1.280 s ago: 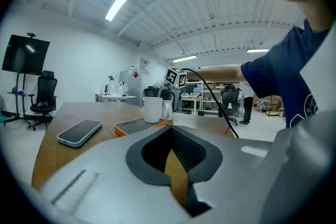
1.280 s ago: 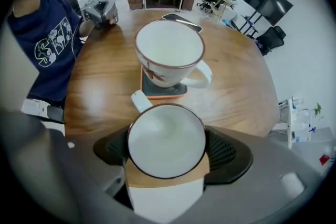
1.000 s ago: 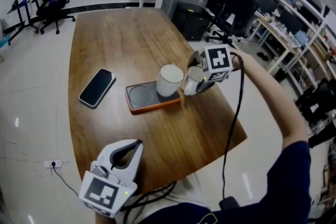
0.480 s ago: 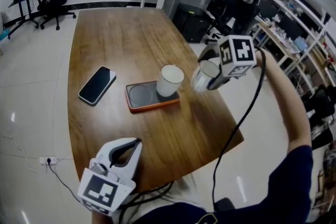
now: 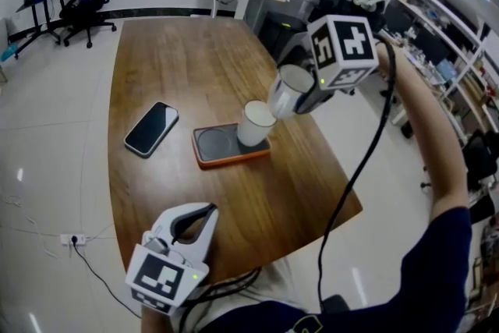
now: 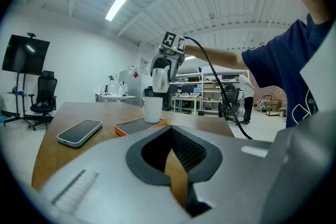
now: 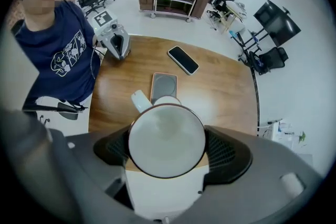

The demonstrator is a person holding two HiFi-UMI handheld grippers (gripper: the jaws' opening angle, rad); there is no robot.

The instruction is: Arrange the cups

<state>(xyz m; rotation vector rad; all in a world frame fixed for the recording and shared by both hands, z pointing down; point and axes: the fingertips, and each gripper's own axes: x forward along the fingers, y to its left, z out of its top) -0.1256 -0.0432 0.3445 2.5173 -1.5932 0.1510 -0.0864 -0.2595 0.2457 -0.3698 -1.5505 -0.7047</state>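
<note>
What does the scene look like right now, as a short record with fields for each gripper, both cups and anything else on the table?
left gripper: shut, empty, at the near edge of the table
right gripper: closed on a white cup, held in the air off the table
second cup: upright on the orange-rimmed tray
phone: flat on the table, left of the tray

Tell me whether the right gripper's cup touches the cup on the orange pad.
Apart. The left gripper view shows the held cup airborne, a gap above the standing cup.
</note>
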